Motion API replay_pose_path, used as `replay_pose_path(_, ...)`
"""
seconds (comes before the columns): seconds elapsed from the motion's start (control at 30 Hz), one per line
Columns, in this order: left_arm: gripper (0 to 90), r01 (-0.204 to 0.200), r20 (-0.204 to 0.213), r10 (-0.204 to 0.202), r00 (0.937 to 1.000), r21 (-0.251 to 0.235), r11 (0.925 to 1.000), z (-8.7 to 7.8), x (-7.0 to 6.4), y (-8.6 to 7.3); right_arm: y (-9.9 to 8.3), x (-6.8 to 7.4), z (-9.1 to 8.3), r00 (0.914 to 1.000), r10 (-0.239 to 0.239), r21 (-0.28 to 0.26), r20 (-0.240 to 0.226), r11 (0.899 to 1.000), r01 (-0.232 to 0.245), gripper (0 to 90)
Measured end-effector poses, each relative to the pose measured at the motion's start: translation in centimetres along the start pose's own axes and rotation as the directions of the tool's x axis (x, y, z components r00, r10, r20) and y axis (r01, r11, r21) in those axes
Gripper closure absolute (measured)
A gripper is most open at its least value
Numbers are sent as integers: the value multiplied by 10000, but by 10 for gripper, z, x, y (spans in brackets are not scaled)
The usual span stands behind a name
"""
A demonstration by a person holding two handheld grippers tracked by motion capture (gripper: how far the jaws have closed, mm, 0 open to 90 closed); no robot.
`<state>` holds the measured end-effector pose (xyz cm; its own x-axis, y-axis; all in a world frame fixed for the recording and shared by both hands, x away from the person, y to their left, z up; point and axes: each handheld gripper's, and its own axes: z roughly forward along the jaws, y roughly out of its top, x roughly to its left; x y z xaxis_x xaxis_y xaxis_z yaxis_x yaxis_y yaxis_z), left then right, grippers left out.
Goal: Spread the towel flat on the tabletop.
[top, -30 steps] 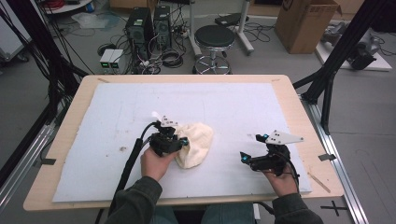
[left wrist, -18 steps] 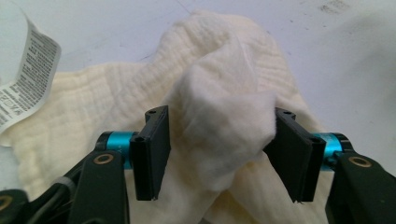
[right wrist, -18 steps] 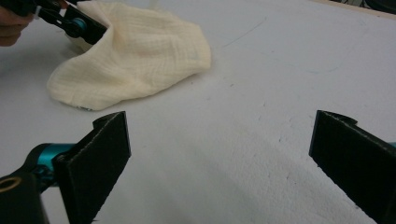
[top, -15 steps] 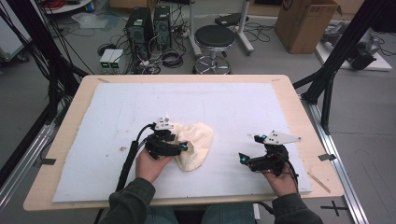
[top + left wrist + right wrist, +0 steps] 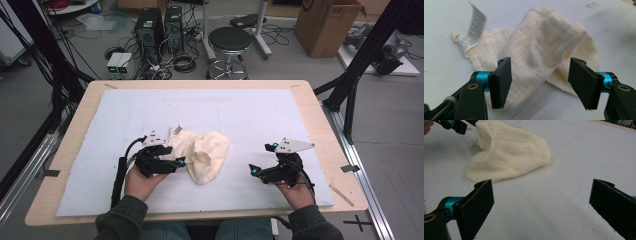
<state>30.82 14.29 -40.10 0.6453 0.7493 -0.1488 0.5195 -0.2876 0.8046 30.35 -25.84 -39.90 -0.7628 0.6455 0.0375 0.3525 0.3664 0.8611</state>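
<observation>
Cream muslin cloth (image 5: 202, 152) is lying crumpled on the white table cover (image 5: 250, 115), directly ahead of the left gripper (image 5: 541, 83), whose jaws are standing wide apart just in front of the fabric's near edge. A printed care label (image 5: 472, 28) is sticking up beyond the left jaw. The right gripper (image 5: 541, 207) is hovering well apart from the cloth, jaws spread wide, grasping nothing.

Cloth (image 5: 202, 152) on mat (image 5: 250, 115), left hand-held gripper (image 5: 176, 161) beside it, right hand-held gripper (image 5: 256, 172) well apart
</observation>
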Motion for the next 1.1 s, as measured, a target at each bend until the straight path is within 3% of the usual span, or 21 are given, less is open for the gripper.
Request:
replay_pose_path(0.13,351,-69,-37,69,10000,60,10000,-5,5,-2,8,1,5,9999,-91,-1,-126,10000,91,54)
replay_pose_path(0.43,381,277,-24,-277,9996,-103,9996,-7,22,3,32,0,21,9991,-270,48,-324,9996,272,71)
replay_pose_path(0.67,423,479,21,-479,9988,-194,9987,0,43,21,48,-9,31,9993,85,93,-365,9999,-82,86)
replay_pose_path(0.73,434,503,56,-502,9987,-242,9984,3,51,29,54,-13,33,9992,126,87,-380,9999,-123,156)
replay_pose_path(0.9,461,508,213,-502,9985,-272,9983,18,69,47,65,-23,40,9989,346,57,-307,9994,-344,165)
replay_pose_path(1.0,484,585,305,-574,9979,-346,9977,28,78,51,67,-29,47,9983,468,75,-355,9989,-465,185)
replay_pose_path(1.1,493,670,353,-671,9971,46,9977,40,88,49,66,-34,56,9980,501,273,-389,9984,-491,192)
